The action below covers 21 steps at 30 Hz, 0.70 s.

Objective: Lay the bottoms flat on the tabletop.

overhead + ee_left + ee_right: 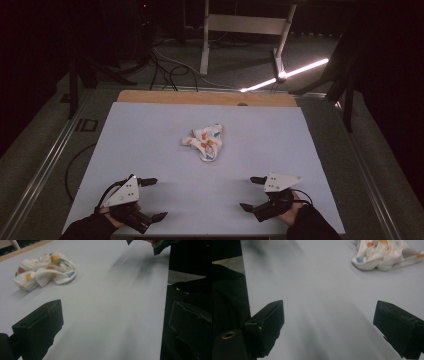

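Reaching for the crumpled white cloth with orange and blue patches (204, 141) is the likely work in hand, and most of the risk lies in how that reach ends. The cloth sits near the middle of the pale grey counter (150, 135), toward twelve o'clock from both hands and well apart from them. The left tool (153, 199), at about seven o'clock on the counter, has its jaws spread wide with nothing between them; the right tool (252, 193), at about five o'clock, is likewise wide apart and holds nothing.

The cloth is bunched into overlapping folds, so a jaw closing on the top layer alone could lift a single flap and drag the rest into a tighter knot. In the left gripper view the cloth (43, 270) shows several loose lobes; which edge is a true hem is hard to tell from here, and picking a fold instead would twist it further. In the right gripper view the cloth (387, 255) lies at about one o'clock, off the jaws' line, so a straight push would miss or shove it. Coming down too steeply could jam a jaw tip on the smooth sheet and skid the cloth toward the wooden far edge (200, 97).
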Motion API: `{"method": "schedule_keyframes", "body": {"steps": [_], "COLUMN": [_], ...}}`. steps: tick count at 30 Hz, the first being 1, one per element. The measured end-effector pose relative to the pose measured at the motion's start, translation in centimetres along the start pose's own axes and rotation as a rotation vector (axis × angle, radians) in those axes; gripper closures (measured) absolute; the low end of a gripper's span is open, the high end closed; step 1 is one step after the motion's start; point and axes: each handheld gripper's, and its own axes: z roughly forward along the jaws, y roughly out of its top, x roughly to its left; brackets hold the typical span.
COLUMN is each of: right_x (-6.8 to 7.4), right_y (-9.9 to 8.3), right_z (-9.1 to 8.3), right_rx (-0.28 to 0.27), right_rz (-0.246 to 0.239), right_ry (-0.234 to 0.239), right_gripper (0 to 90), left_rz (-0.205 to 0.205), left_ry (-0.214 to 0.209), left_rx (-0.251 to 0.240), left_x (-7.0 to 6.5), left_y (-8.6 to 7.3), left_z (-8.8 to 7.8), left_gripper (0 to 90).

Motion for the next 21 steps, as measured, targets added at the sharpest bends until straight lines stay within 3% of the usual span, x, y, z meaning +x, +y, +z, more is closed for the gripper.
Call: {"method": "schedule_keyframes", "body": {"steps": [10, 21], "right_x": [0.4, -0.2], "right_y": [2.0, 4.7], "right_z": [-0.3, 1.0], "right_rx": [-0.030, -0.048], "right_rz": [-0.027, -0.058], "right_ry": [0.015, -0.014], "right_gripper": [13.3, 13.3], "left_rz": [0.024, 0.039], "left_ry": [-0.013, 0.006], "left_rx": [-0.028, -0.032], "left_x": [0.6, 2.3], "left_y": [2.0, 4.0], "left_z": [0.2, 0.9], "left_gripper": [0.0, 0.0]}}
